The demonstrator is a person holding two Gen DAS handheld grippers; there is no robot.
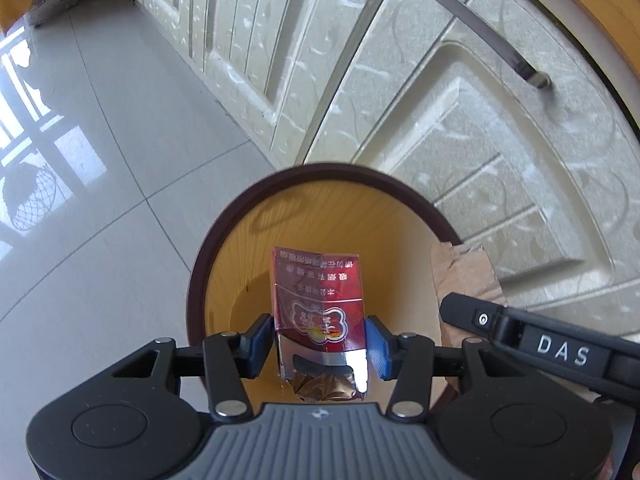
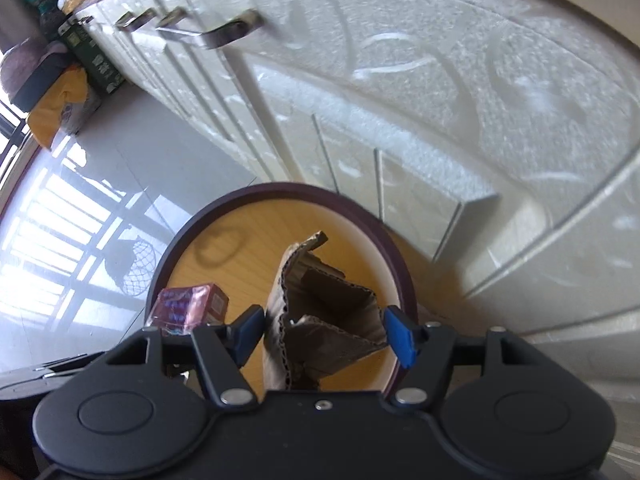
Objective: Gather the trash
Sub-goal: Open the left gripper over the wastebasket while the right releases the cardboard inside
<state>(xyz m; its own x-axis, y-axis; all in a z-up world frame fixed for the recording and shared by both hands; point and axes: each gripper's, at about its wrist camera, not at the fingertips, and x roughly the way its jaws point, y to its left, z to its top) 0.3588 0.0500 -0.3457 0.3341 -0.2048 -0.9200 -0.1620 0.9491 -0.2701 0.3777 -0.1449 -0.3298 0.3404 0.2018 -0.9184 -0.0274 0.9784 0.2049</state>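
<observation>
Tiled floor [image 1: 100, 152], left hand-held gripper [image 1: 320, 338] clamped on cigarette pack [image 1: 320, 304], right hand-held gripper [image 2: 326, 330] clamped on cardboard [image 2: 324, 320], over bin [image 1: 224, 240]

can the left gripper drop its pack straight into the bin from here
Probably yes: the left gripper holds the red pack directly over the open bin, and nothing sits between them.

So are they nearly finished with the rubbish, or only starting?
Midway, it seems. Both pieces are picked up: the left gripper clamps a red cigarette pack, and the right gripper holds a scrap of cardboard. Both hang over the open wooden bin. Nothing is dropped yet; what shows of the bin's inside looks bare. Letting go is left.
</observation>
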